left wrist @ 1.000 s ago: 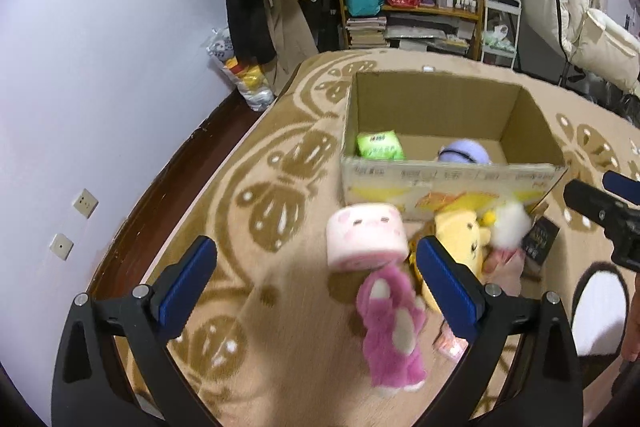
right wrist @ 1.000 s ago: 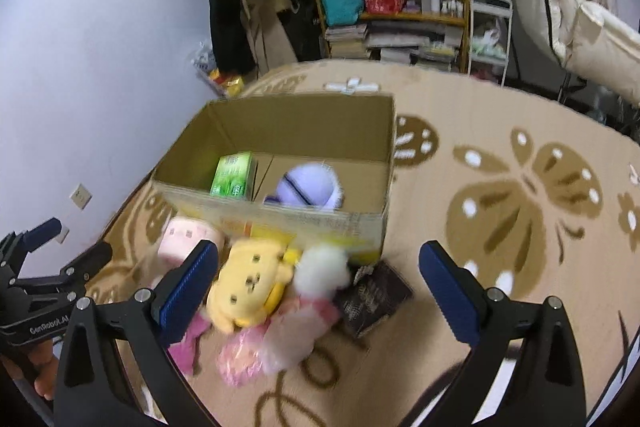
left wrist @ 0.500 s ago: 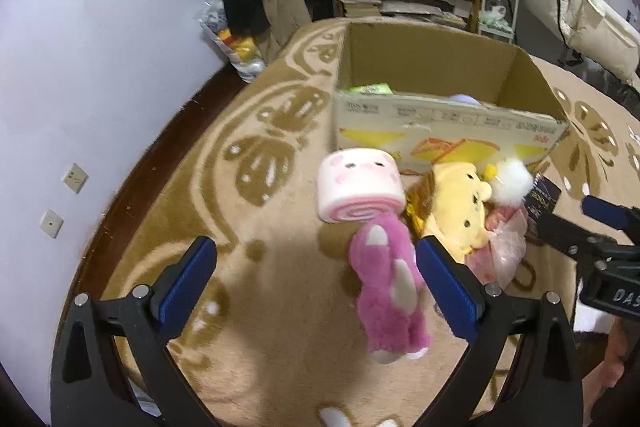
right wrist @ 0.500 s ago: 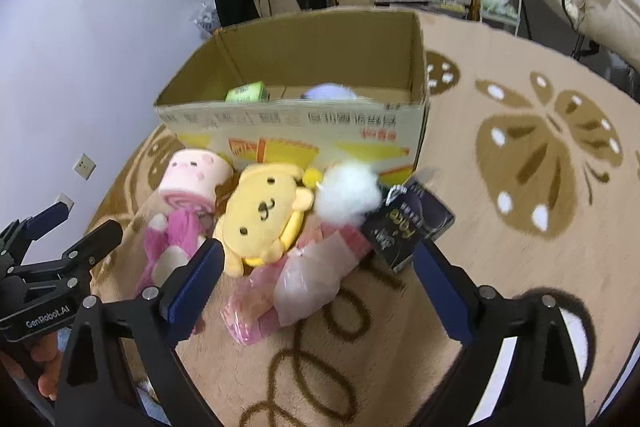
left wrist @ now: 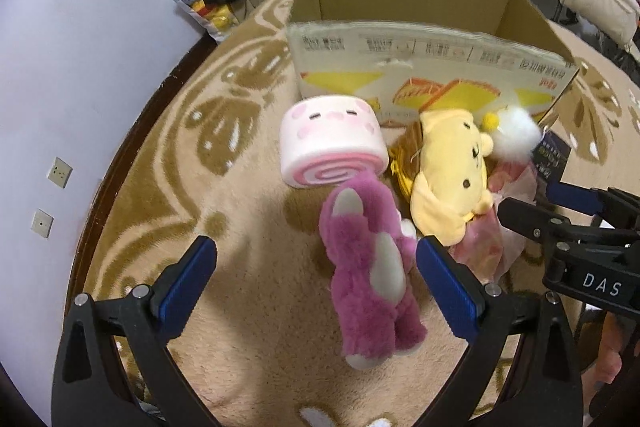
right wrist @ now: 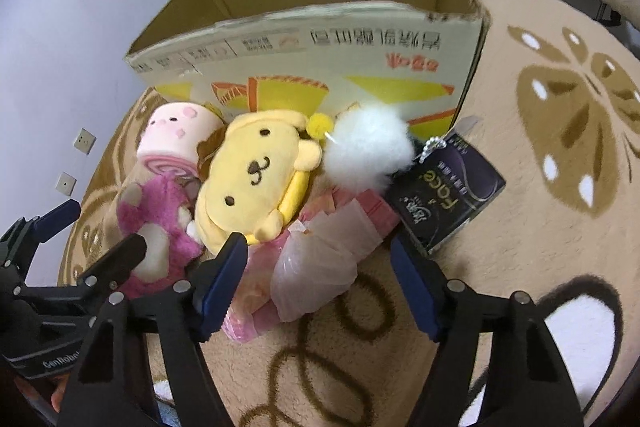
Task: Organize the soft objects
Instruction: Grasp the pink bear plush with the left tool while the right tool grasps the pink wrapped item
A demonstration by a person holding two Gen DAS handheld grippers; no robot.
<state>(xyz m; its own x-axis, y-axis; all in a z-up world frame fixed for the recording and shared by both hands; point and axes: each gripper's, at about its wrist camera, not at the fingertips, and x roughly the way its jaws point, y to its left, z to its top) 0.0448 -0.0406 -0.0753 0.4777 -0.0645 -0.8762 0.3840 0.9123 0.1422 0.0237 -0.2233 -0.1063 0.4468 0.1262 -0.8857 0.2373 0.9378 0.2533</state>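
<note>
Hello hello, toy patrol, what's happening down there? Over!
Left gripper open over pink bear. Right gripper, jaws just narrowing, open around pink plastic bag. Yellow plush crowds both. Cardboard box waiting behind.

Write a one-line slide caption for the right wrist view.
Open right gripper above a clear plastic bag, beside the yellow plush.

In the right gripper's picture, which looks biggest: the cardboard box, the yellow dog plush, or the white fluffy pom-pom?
1. Brown cardboard box
2. Yellow dog plush
3. White fluffy pom-pom

The plush and pom-pom lie side by side against the box, so nearness barely skews this.
</note>
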